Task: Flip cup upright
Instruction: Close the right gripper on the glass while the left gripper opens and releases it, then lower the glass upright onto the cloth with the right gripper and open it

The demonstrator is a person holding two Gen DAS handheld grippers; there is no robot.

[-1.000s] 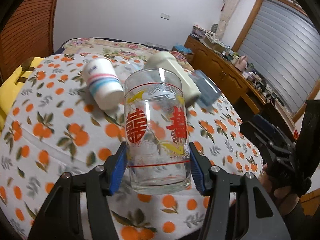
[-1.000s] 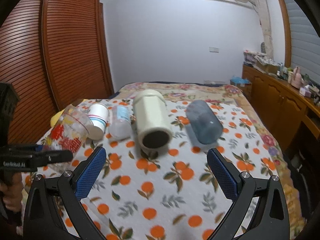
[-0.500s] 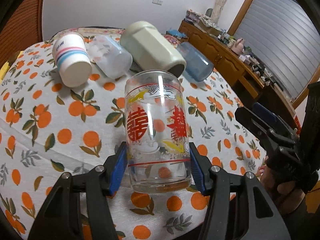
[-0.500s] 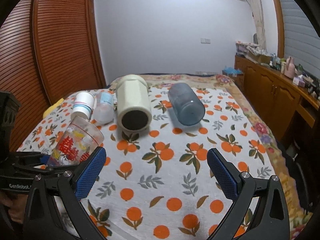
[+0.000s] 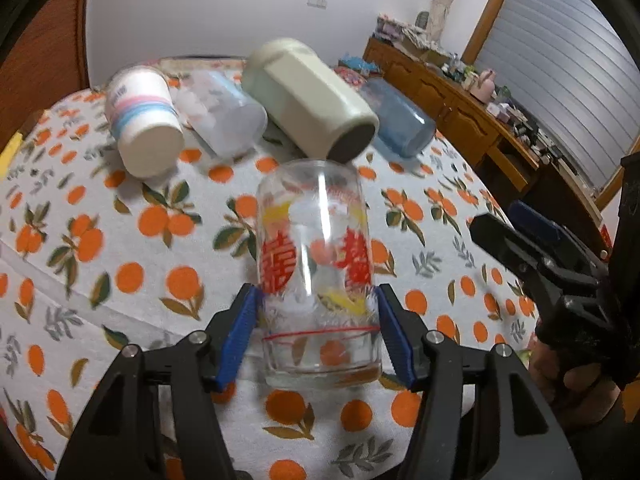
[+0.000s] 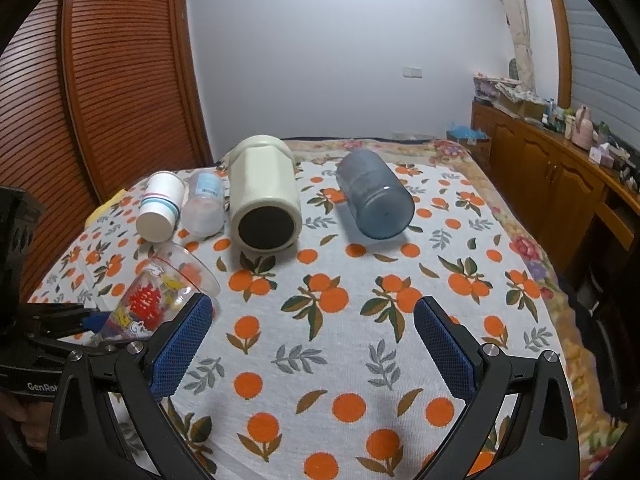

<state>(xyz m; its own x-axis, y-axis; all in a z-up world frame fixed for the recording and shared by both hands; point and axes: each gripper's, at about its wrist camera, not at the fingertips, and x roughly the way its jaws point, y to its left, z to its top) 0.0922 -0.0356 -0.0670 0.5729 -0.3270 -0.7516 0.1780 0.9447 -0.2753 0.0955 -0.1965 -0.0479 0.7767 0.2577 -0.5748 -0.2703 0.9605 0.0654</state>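
A clear glass cup (image 5: 316, 276) with red characters and yellow print sits between the blue pads of my left gripper (image 5: 316, 320), which is shut on its lower part. The cup is held over the orange-print tablecloth (image 5: 132, 248), tilted with its mouth up and away in the right wrist view (image 6: 160, 300). My right gripper (image 6: 312, 344) is open and empty above the cloth, to the right of the glass. It also shows in the left wrist view (image 5: 532, 248).
Several cups lie on their sides at the back: a white striped cup (image 6: 160, 208), a frosted clear cup (image 6: 204, 208), a large cream cup (image 6: 264, 196) and a blue-grey cup (image 6: 372, 200). A wooden sideboard (image 6: 560, 176) stands right, a slatted wardrobe (image 6: 80, 100) left.
My left gripper has carried the glass lower and forward over the cloth, closer to the lying cups. The right gripper has moved closer to the table and stays open.
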